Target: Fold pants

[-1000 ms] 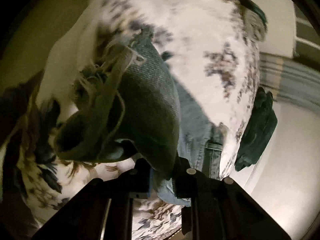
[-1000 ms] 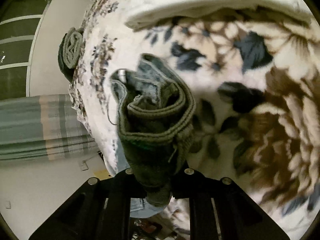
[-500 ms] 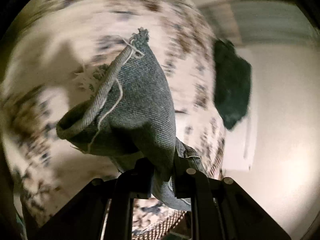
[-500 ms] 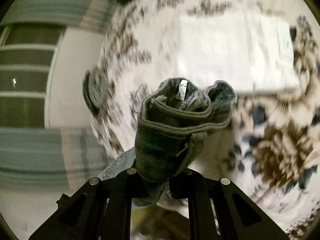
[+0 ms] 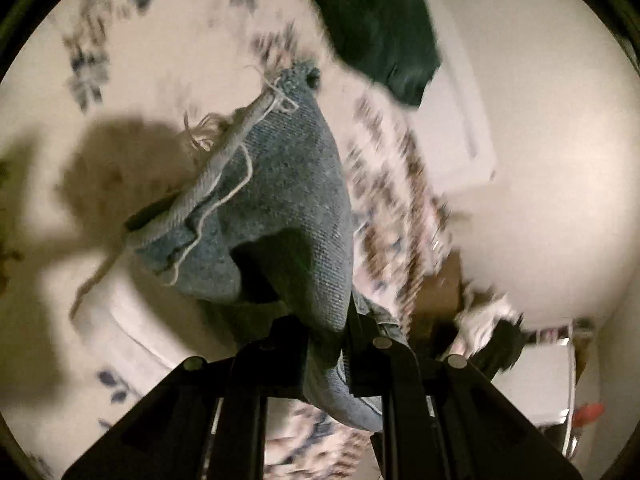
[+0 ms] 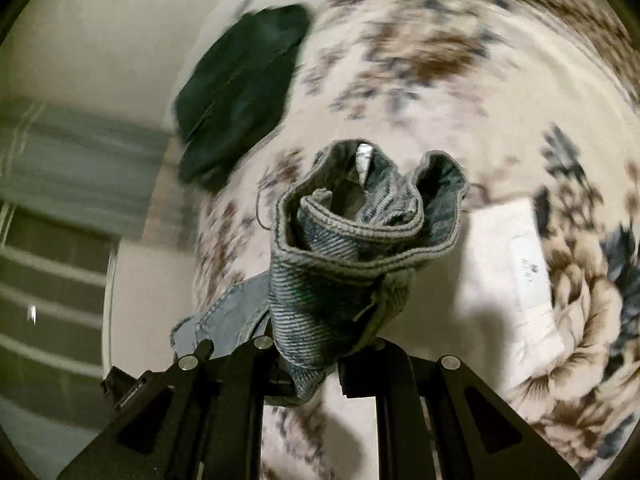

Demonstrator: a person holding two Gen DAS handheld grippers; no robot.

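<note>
Left claw [image 5: 326, 354] clenched on a frayed hem of the denim pants [image 5: 280, 208], loose threads trailing; fabric bunched above the jaws, held off the bed [image 5: 168, 80]. Right claw [image 6: 320, 364] clenched on the pants' [image 6: 344, 272] waistband, white label showing inside the opening. Floral bedspread [image 6: 460, 60] below both. Dark green folded garment [image 6: 240, 92] lies at the far edge of the bed, apart from the pants. White paper sheet [image 6: 512, 264] on the bedspread to the right. Bunched denim blocks the centre of each view. Surroundings motion-blurred; items at lower right of left view unidentifiable.
</note>
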